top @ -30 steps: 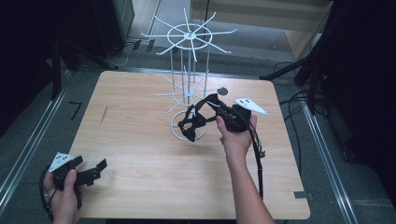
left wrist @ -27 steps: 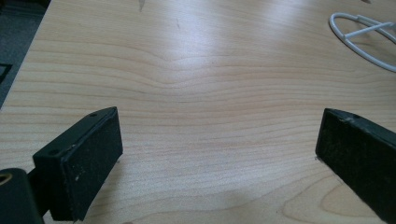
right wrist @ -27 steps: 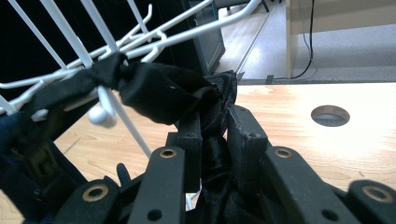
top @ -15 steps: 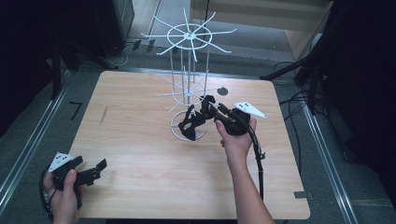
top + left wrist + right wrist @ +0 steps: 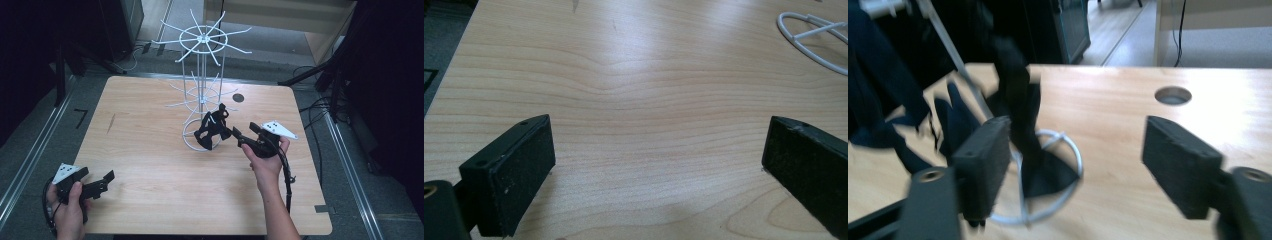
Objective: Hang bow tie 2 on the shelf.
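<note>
Right claw (image 5: 235, 136), jaws just opening, points level at black cloth (image 5: 212, 129); nothing between them.

A light wooden table (image 5: 150, 165) stood on a grey floor (image 5: 30, 135), with a round hole (image 5: 238, 97) near its far edge. A dark mark (image 5: 110, 123) streaked the wood at the left. Black cables (image 5: 320, 107) lay on the floor to the right, and a pale wooden cabinet (image 5: 280, 15) stood behind.

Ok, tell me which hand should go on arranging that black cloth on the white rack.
Right. Its tool, jaws open, sits beside the black cloth on the white rack; the left tool rests at the table's near corner.
</note>
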